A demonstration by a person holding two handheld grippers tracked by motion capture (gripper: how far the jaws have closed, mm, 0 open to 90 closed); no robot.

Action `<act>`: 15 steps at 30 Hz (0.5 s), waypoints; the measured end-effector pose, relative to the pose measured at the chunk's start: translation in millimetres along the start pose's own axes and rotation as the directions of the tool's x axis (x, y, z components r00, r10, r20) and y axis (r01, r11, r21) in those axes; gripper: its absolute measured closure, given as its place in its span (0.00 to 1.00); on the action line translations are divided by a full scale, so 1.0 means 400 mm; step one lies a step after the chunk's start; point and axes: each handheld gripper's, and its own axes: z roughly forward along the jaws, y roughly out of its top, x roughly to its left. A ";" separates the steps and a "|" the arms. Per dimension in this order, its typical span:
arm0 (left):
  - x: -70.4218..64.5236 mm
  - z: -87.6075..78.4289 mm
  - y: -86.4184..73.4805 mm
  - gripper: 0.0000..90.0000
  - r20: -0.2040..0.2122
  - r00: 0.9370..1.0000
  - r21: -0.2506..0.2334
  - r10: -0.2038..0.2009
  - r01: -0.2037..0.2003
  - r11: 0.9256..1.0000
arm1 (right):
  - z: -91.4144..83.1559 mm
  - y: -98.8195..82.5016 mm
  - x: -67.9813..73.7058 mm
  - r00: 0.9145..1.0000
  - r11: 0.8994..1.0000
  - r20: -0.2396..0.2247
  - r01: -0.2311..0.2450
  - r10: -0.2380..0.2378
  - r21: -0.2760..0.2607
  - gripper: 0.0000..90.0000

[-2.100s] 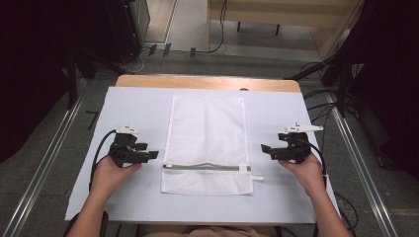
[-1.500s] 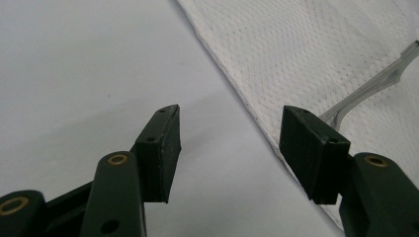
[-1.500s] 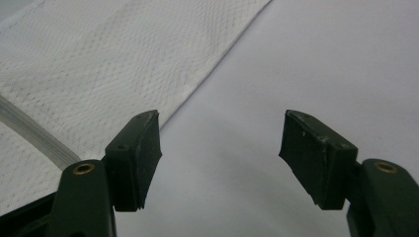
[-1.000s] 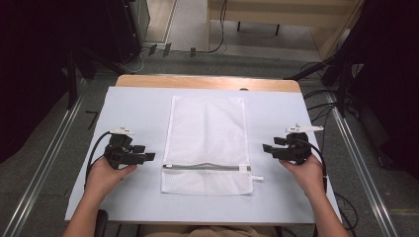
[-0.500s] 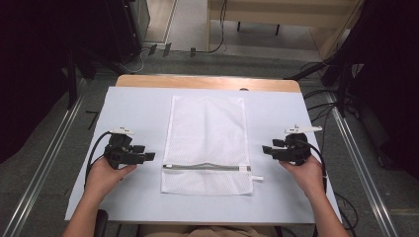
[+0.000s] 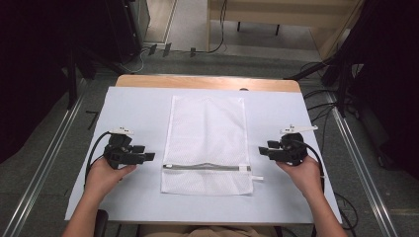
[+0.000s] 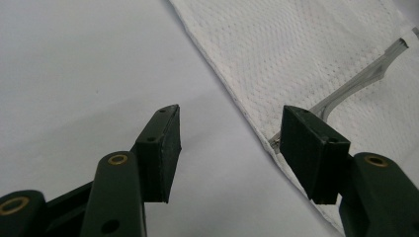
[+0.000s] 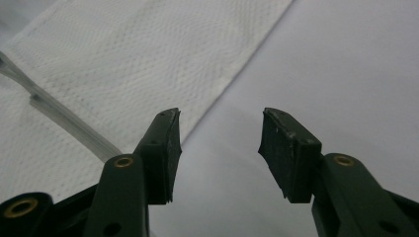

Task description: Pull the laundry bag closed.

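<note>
From the high view, a white mesh bag (image 6: 206,143) lies flat in the middle of the desk (image 6: 133,106), which is covered by a pale sheet. Its zipper (image 6: 207,167) runs across the bag near the end closest to the person. The left hand-held gripper (image 6: 148,157) rests just beside the bag's left edge, level with the zipper, and points toward it. The right hand-held gripper (image 6: 262,150) sits just beside the bag's right edge, also pointing inward. A hand holds each one, and a black cable trails from each.

In the left gripper view, the left hand-held gripper (image 7: 230,143) has its jaws wide apart with nothing between them. The bag's edge (image 7: 306,64) and the end of the zipper (image 7: 346,89) lie just ahead of the right-side jaw, and the bare desk cover (image 7: 89,74) lies under the other one.

In the right gripper view, the right hand-held gripper (image 8: 220,148) has jaws that have just been closing, yet a clear gap remains and nothing is caught in it. The bag (image 8: 128,54) lies ahead on the left side, its edge passing just in front of the left-side jaw, and the zipper (image 8: 64,118) slants across there.
</note>
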 end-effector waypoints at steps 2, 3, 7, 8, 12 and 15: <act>-0.001 -0.001 -0.001 0.47 0.000 1.000 0.002 0.003 -0.003 1.000 | 0.000 0.004 0.008 1.000 1.000 -0.003 0.007 -0.007 0.000 0.57; -0.001 -0.002 -0.002 0.47 0.000 1.000 0.002 0.004 -0.004 1.000 | 0.000 0.008 0.017 1.000 1.000 -0.014 0.011 -0.011 0.000 0.58; -0.003 -0.007 -0.007 0.47 -0.004 1.000 -0.005 0.005 -0.005 1.000 | 0.012 0.025 0.062 0.998 0.999 -0.045 0.047 -0.047 0.010 0.62; -0.003 -0.007 -0.007 0.47 -0.004 1.000 -0.005 0.005 -0.005 1.000 | 0.016 0.028 0.070 0.997 0.998 -0.051 0.056 -0.055 0.014 0.62; -0.009 -0.006 -0.012 0.47 -0.008 1.000 -0.003 0.008 -0.008 1.000 | 0.023 0.037 0.091 0.995 0.998 -0.073 0.065 -0.063 0.021 0.65; -0.012 -0.007 -0.014 0.47 -0.017 1.000 -0.002 0.022 -0.022 1.000 | 0.028 0.047 0.114 0.993 0.996 -0.086 0.085 -0.083 0.019 0.66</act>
